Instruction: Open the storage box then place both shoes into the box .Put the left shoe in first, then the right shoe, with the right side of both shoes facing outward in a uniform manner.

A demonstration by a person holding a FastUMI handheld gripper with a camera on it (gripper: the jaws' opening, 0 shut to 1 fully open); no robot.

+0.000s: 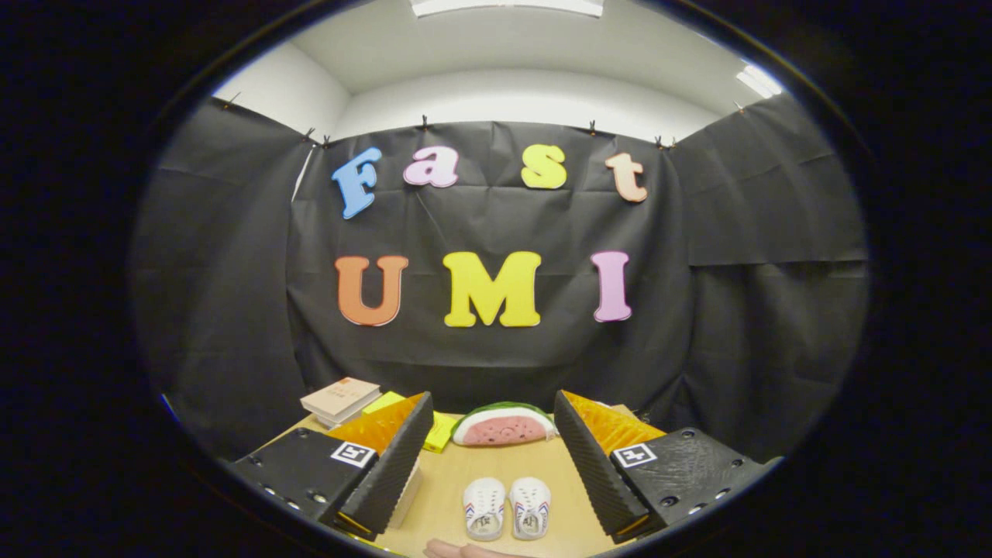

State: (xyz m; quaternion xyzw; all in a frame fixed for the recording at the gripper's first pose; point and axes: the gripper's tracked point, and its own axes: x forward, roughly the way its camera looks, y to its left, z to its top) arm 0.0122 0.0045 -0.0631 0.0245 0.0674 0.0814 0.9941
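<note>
1. Two shoes, white, small: left shoe (484,507) and right shoe (530,507), side by side and touching or nearly so, toes pointing toward the tongs. They sit on the surface (496,465) between the two fingers, just ahead of them. Neither is lifted or held.
2. One pair of tongs (494,457): fingers spread wide apart, nothing between the pads, gripping nothing. The fingers stand to either side of the shoes without touching them.
3. One storage box: I cannot pick it out with certainty. A pale edge (407,492) shows under the left finger, too hidden to say whether it belongs to the box.
4. One watermelon-slice toy (504,424), lying beyond the shoes, toward the booth's cloth wall.
5. One stack of books (341,400), at the far left of the surface, beyond the left finger; a yellow-green flat item (440,432) lies just beside the watermelon slice, partly behind that finger.
6. One part of a hand (457,551), at the near edge of the surface, just short of the shoes.
7. Task status, judged: at the start. No box seen opened, both shoes out on the surface. Left to do: open the box, load the left shoe, then the right, right sides outward.
</note>
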